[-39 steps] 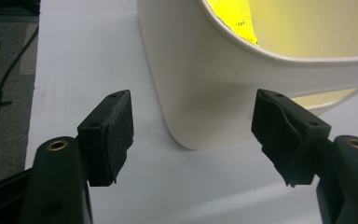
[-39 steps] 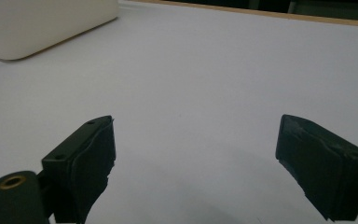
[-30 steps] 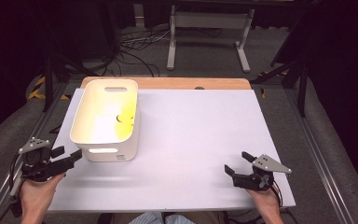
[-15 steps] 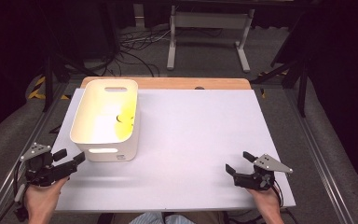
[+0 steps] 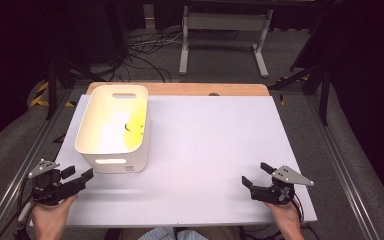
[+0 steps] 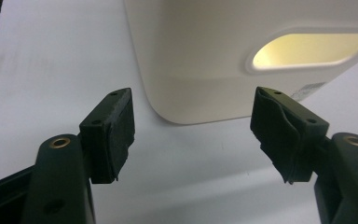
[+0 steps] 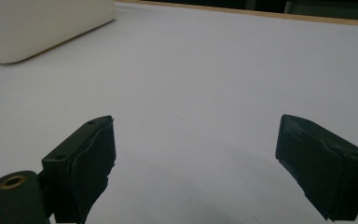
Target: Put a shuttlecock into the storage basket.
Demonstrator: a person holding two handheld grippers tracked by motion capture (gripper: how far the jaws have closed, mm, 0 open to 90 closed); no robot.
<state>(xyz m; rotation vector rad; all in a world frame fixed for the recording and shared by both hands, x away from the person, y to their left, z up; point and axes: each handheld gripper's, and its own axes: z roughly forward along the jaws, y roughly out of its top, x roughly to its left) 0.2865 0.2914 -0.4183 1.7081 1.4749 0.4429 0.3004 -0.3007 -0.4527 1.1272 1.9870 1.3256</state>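
With jaws apart and just narrowing on nothing, the left hand-held gripper (image 5: 77, 178) should probably square onto the white bin (image 5: 114, 127) near its handle slot (image 6: 311, 48); the right hand-held gripper (image 5: 257, 175) waits with jaws apart

Small dark object (image 5: 128, 126) inside bin (image 5: 92, 145): too small to identify.

We see the bin (image 5: 111, 150) standing on the worktop (image 5: 215, 145), toward its left and far half. A small object (image 5: 128, 126) lies inside the bin, too small to tell what. The left gripper (image 5: 75, 180) sits at the near left corner of the worktop, just before the bin's near wall and apart from it. The right gripper (image 5: 257, 176) sits at the near right, well apart from the bin. Behind the worktop, a stand (image 5: 225, 30) and cables (image 5: 145, 50) are on the floor.
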